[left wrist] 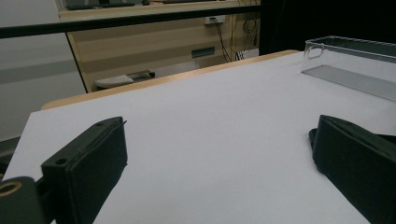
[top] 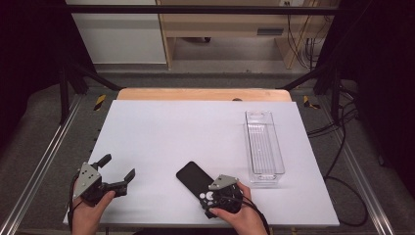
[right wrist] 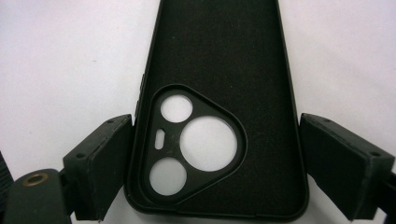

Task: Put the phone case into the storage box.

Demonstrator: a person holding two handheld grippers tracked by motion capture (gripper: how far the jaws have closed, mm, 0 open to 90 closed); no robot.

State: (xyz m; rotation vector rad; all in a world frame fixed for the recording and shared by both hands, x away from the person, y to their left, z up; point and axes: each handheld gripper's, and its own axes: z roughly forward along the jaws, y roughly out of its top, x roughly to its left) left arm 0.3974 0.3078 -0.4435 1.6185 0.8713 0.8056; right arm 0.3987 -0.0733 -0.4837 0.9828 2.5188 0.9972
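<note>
Black rubbery pads of the right gripper (right wrist: 215, 163) stand on either side of a black phone case (right wrist: 219, 70), one at each long edge of its camera-cutout end. Its jaws are wide and look just shy of the case's sides, so it has no firm hold that I can see. From this gripper the case runs away toward 11 o'clock on the white table (top: 161, 132), lying inside-up, so the jaws cross its short width. The right hand is plainly the nearer. At 9 o'clock the left gripper (top: 117, 171) rests well apart, jaws wide and empty. Toward 1 o'clock a clear tray (top: 265, 147) lies lengthwise, with nothing in it.
</note>
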